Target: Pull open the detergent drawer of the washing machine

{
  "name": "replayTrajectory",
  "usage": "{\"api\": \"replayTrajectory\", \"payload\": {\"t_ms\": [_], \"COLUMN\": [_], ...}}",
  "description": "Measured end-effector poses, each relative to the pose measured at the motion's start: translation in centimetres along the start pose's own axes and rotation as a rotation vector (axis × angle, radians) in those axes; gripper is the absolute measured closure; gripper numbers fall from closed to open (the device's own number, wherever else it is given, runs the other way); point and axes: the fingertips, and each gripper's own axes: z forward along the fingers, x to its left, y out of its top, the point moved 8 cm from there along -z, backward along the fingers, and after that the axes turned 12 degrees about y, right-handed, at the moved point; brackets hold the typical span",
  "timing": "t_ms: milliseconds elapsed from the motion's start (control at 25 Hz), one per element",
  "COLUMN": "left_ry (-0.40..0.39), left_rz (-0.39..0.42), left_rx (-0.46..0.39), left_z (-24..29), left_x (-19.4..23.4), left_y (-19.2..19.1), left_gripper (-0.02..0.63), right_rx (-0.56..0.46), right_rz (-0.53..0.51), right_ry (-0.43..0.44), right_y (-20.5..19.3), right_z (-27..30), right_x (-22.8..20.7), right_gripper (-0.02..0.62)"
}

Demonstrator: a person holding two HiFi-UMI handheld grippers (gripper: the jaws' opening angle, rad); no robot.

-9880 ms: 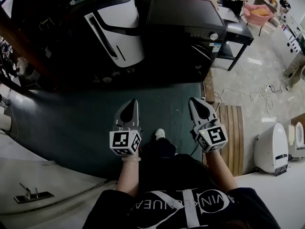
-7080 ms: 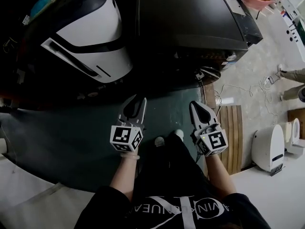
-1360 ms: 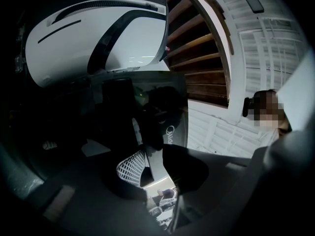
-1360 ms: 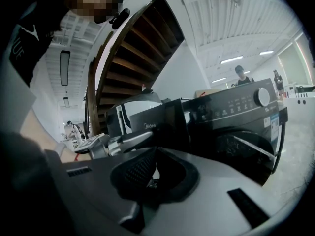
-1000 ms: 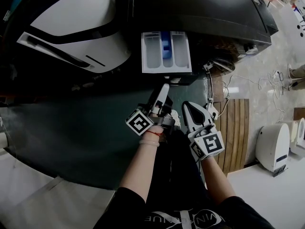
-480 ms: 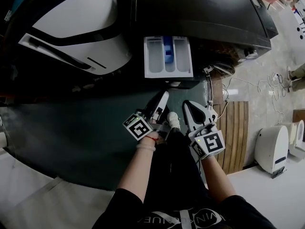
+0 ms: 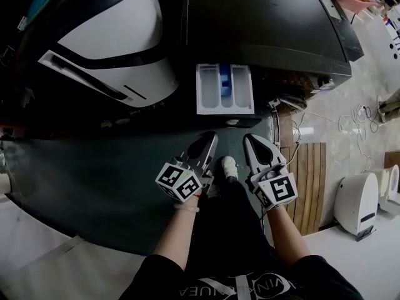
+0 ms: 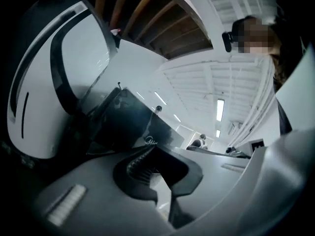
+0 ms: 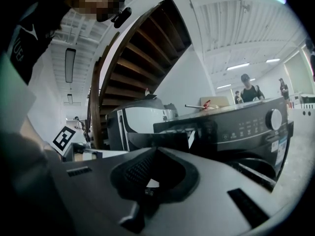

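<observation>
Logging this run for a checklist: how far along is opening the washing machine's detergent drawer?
Done: the detergent drawer stands pulled out of the washing machine, compartments showing. In hand: nothing; the left gripper, whose jaws have just closed on nothing, and the right gripper, jaws together and empty, both sit clear of the drawer. Left: apparently nothing.

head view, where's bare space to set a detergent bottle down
The green mat left of the person is bare, bordered by the white appliance. The washing machine top is bare too. Tight between the open detergent drawer and the feet; cables clutter the right.
</observation>
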Motion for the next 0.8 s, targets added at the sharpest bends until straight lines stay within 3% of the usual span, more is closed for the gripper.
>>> {"api": "replayTrajectory", "payload": {"t_ms": [120,240,800], "left_ry": [0.014,0.022,0.121], "left_rz": [0.132,0.212,0.386], "left_rx": [0.009,0.011,-0.038], "left_z": [-0.3,-0.6,-1.7], "left_x": [-0.9,-1.8,-3.2], "left_y": [1.7,3.3,8.8], "left_gripper": [0.597,0.597,0.597], "right_rx": [0.014,0.011,-0.007], "right_rz": [-0.046,-0.066,-0.105], "right_ry": [0.015,0.015,0.030], "right_y": [0.5,1.7,6.4], "right_z": [-0.2,-0.5,-0.5], "right_x": [-0.2,-0.2,-0.6], "right_gripper": [0.584,0.584,0.584]}}
